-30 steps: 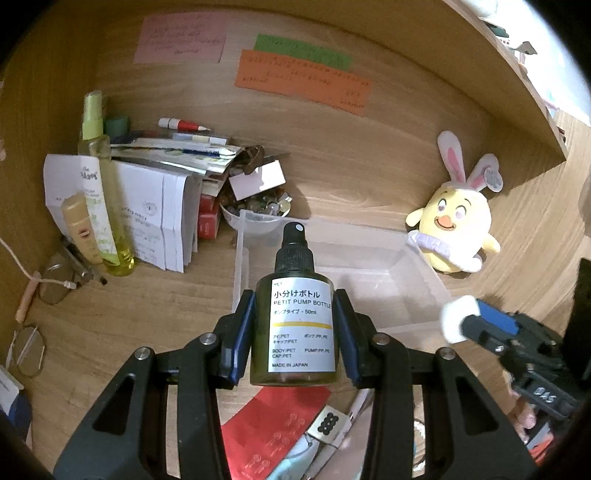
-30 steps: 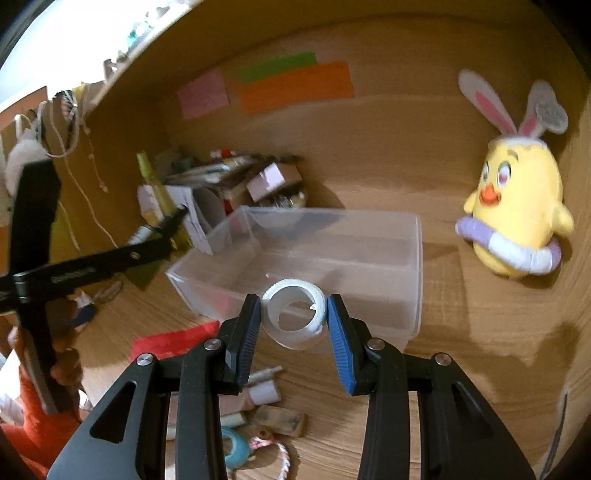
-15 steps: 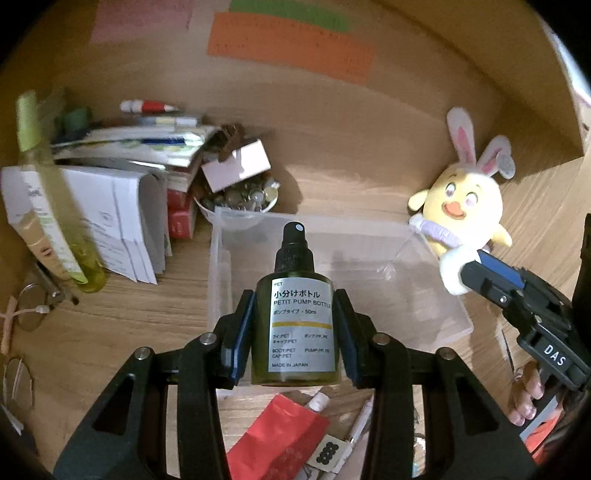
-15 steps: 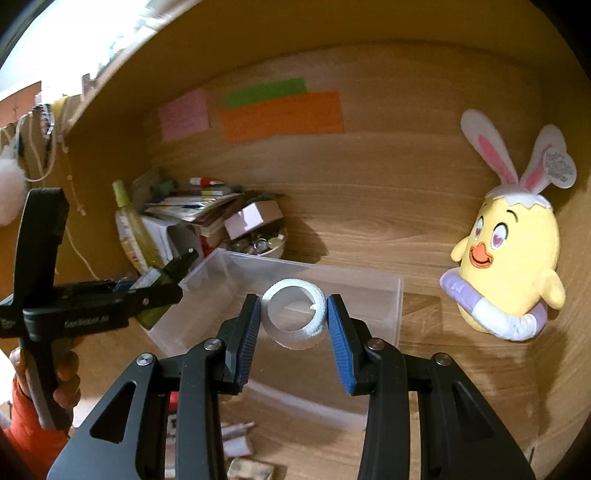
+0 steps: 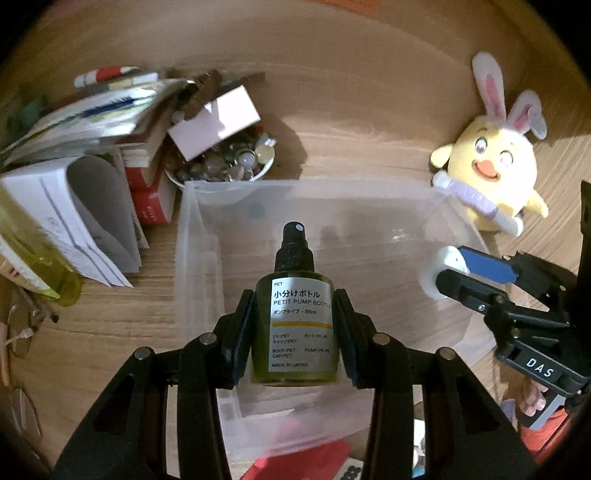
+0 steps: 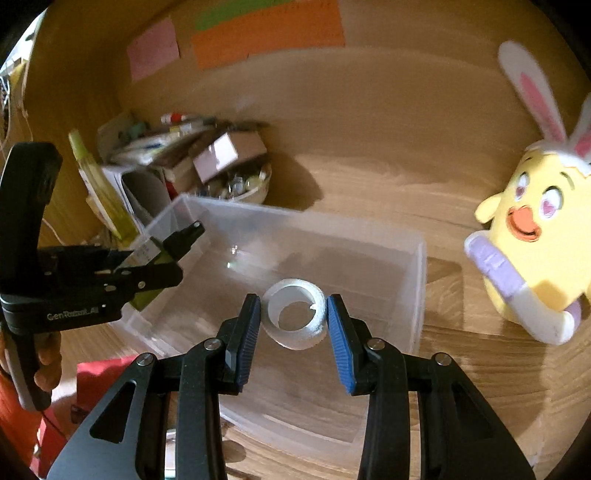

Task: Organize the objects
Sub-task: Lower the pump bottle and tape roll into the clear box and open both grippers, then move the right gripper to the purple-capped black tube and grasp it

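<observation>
My left gripper (image 5: 294, 334) is shut on a small green pump bottle (image 5: 295, 321) with a black spray cap and white label, held over the clear plastic bin (image 5: 192, 221). My right gripper (image 6: 293, 325) is shut on a white roll of tape (image 6: 295, 314), held over the same bin (image 6: 419, 266). The right gripper and its tape also show at the right of the left wrist view (image 5: 439, 273). The left gripper with the bottle shows at the left of the right wrist view (image 6: 162, 254). The bin's floor looks bare.
A yellow bunny plush (image 5: 495, 173) sits right of the bin. Behind it stand a bowl of small trinkets (image 5: 229, 166), stacked books and papers (image 5: 92, 155) and a tall yellow bottle (image 5: 29, 251). A red packet (image 5: 306, 461) lies in front. Coloured notes (image 6: 266, 33) hang on the back wall.
Both grippers have moved forward and down over the bin, carrying the bottle and the tape. The bin now fills more of both views.
</observation>
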A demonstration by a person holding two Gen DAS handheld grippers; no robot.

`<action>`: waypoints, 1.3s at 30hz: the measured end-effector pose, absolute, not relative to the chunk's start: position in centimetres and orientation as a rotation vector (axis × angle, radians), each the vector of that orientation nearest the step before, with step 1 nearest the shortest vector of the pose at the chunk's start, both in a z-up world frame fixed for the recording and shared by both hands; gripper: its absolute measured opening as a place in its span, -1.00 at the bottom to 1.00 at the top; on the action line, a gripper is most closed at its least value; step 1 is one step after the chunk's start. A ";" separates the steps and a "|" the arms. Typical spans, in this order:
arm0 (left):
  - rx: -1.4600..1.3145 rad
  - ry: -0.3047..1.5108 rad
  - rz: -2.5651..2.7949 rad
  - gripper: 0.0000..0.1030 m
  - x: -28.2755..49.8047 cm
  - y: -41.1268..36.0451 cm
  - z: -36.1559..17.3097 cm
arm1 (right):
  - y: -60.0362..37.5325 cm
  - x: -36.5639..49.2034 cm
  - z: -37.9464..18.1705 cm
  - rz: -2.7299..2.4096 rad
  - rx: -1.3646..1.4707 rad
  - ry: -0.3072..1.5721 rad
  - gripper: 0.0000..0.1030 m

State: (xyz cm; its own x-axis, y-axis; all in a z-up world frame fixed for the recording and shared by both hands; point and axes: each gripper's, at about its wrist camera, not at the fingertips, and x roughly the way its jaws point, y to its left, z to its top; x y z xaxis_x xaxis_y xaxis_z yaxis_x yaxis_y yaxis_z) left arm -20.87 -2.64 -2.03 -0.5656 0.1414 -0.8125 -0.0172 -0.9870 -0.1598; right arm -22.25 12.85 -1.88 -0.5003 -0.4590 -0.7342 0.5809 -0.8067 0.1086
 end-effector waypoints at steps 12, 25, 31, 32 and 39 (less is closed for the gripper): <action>-1.418 0.005 2.735 -0.20 -21.1 -0.9 -2.5 | 10.7 -22.9 -4.0 -2.260 1.141 0.320 -0.34; -1.338 -0.053 2.763 0.24 -19.3 -1.6 -0.2 | 10.7 -21.4 -2.4 -2.326 1.068 0.365 0.17; -1.219 -0.063 2.831 0.59 -16.2 -2.4 2.1 | 12.8 -19.2 0.4 -2.423 0.969 0.333 0.60; -1.204 -0.067 2.839 0.64 -15.7 -2.6 2.3 | 13.3 -18.8 0.9 -2.439 0.952 0.330 0.60; -1.117 -0.049 2.883 0.82 -12.0 -2.9 3.7 | 16.4 -15.7 3.2 -2.504 0.884 0.252 0.66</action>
